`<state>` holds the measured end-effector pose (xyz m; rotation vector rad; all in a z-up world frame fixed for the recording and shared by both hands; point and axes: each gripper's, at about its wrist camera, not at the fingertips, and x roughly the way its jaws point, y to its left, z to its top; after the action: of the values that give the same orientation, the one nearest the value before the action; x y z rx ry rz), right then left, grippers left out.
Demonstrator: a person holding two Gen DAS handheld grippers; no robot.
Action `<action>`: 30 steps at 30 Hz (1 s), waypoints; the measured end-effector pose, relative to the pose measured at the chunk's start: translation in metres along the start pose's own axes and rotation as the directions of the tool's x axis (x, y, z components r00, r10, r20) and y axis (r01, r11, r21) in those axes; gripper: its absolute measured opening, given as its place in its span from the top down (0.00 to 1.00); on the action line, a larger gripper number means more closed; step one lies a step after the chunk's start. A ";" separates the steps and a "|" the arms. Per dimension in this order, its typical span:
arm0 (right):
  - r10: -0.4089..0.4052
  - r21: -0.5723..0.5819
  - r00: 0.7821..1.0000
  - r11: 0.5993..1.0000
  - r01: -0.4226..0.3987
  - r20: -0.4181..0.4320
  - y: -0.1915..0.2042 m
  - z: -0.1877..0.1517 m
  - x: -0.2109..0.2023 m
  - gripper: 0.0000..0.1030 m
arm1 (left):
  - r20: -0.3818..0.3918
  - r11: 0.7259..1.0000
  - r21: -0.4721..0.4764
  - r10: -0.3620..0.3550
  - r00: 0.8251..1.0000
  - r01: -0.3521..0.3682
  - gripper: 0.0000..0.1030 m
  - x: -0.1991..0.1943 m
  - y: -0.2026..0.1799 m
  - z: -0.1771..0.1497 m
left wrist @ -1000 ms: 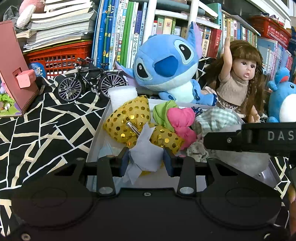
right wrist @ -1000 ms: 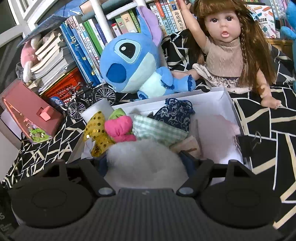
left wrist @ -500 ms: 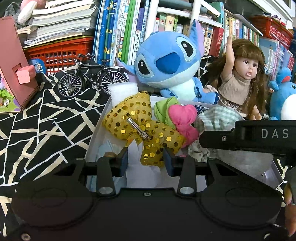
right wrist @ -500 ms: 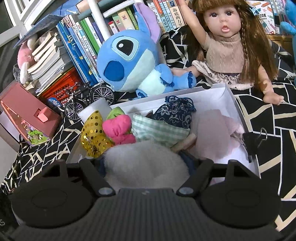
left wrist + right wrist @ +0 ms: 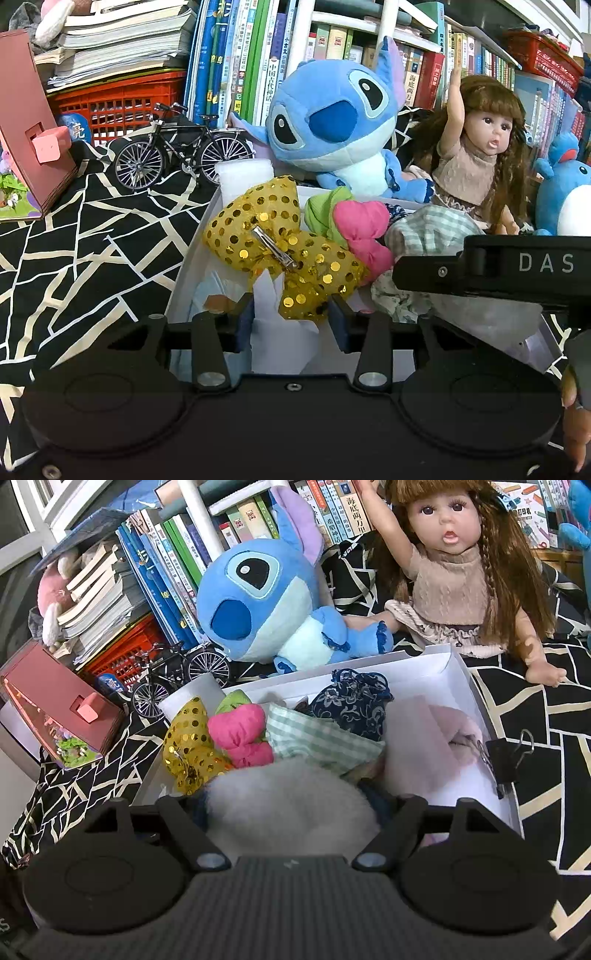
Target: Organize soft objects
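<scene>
Releasing step in hand. Left gripper [image 5: 291,319] opening, tissue [image 5: 275,295] and gold bow [image 5: 280,247] between jaws. Right gripper [image 5: 291,805] opening around white fluff [image 5: 291,805], box [image 5: 436,661] at 12 o'clock. Next: withdraw clear without snagging.

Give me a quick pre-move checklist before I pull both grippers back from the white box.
1. Left gripper free of the white paper: cannot tell; its jaws are opening, paper between them.
2. Right gripper free of the white fluffy ball: cannot tell; jaws opening, ball fills the gap.
3. Gold sequin bow inside the white box: ok, though its lower end overlaps the left gripper.
4. Pink bow and green checked cloth inside the box: ok.
5. Black binder clip on the box's right wall: ok, beside the right gripper's path.
</scene>
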<state>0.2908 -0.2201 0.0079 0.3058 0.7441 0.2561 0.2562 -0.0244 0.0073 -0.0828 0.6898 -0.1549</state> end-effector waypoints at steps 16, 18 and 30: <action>0.015 0.000 1.000 1.000 -0.015 0.017 0.003 -0.003 -0.011 0.11 | 0.016 1.000 0.013 -0.002 1.000 0.002 0.34 -0.016 0.000 -0.003; 0.015 -0.005 1.000 1.000 -0.015 0.021 0.004 -0.004 -0.014 0.11 | 0.021 1.000 0.019 -0.001 1.000 0.001 0.30 -0.018 0.000 -0.004; 0.013 -0.056 0.997 0.998 -0.009 0.079 0.009 -0.008 -0.042 0.07 | 0.043 0.999 0.040 -0.004 0.999 0.003 0.20 -0.037 -0.005 -0.004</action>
<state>0.2547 -0.2246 0.0314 0.2656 0.6564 0.2732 0.2248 -0.0232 0.0287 -0.0488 0.6436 -0.1697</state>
